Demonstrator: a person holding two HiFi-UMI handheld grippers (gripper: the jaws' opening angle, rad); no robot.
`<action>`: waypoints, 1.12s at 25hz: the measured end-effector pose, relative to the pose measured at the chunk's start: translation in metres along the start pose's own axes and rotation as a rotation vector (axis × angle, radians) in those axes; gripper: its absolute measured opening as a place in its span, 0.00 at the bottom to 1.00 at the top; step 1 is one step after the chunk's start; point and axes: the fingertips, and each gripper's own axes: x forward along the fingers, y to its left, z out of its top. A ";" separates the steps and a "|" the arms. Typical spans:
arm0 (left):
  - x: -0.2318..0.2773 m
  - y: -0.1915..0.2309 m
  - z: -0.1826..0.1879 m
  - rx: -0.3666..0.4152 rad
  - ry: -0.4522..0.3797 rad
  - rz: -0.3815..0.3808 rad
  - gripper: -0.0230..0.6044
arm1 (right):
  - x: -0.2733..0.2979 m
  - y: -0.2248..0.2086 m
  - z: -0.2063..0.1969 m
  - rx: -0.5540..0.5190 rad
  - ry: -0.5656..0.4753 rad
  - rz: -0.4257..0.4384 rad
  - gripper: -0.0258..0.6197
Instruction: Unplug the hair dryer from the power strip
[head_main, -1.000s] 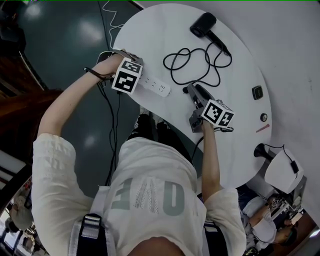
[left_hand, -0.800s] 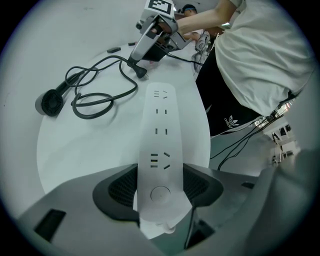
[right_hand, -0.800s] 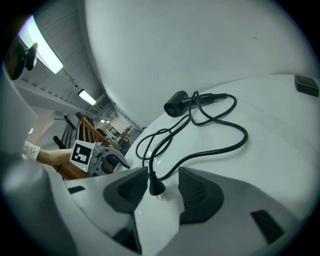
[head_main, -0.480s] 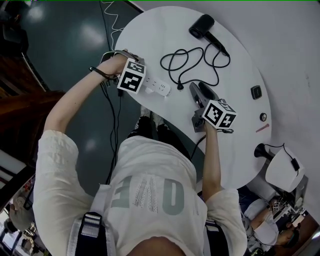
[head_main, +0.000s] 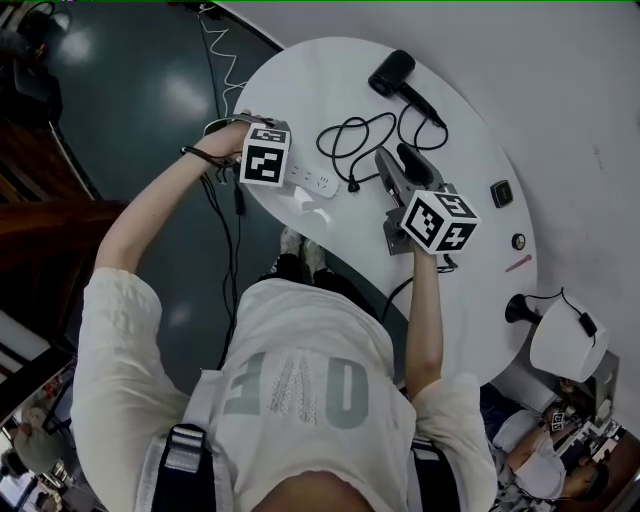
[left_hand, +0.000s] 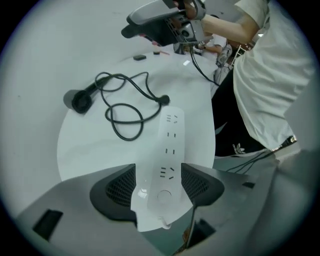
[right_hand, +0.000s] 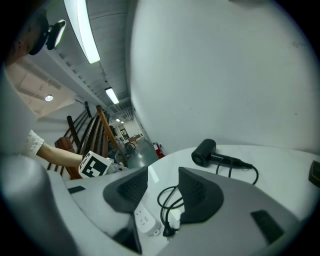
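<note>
One hair dryer (head_main: 392, 72) at 1 o'clock, one power strip (head_main: 312, 182) between the down-pointing left gripper's (left_hand: 159, 184) just-opened jaws; right gripper's (right_hand: 162, 186) jaws wide, empty.

The bulky plastic hair dryer (head_main: 392, 70) is matte black, as is its looped rubber cord (left_hand: 124, 138). The round table (head_main: 470, 120) and the long plastic power strip (head_main: 312, 183) are plain white, the strip dotted with dark slots. The left marker cube (head_main: 264, 160) and the right marker cube (head_main: 438, 220) show black squares on white. The glossy floor (head_main: 130, 100) is dark teal.
</note>
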 end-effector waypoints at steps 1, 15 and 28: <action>-0.008 0.006 0.007 -0.024 -0.035 0.024 0.47 | 0.000 0.005 0.010 -0.014 -0.018 0.010 0.32; -0.254 0.046 0.107 -0.554 -1.002 0.680 0.43 | -0.044 0.133 0.167 -0.478 -0.462 0.012 0.32; -0.388 -0.028 0.043 -0.830 -1.314 1.336 0.04 | -0.083 0.197 0.181 -0.468 -0.670 0.028 0.05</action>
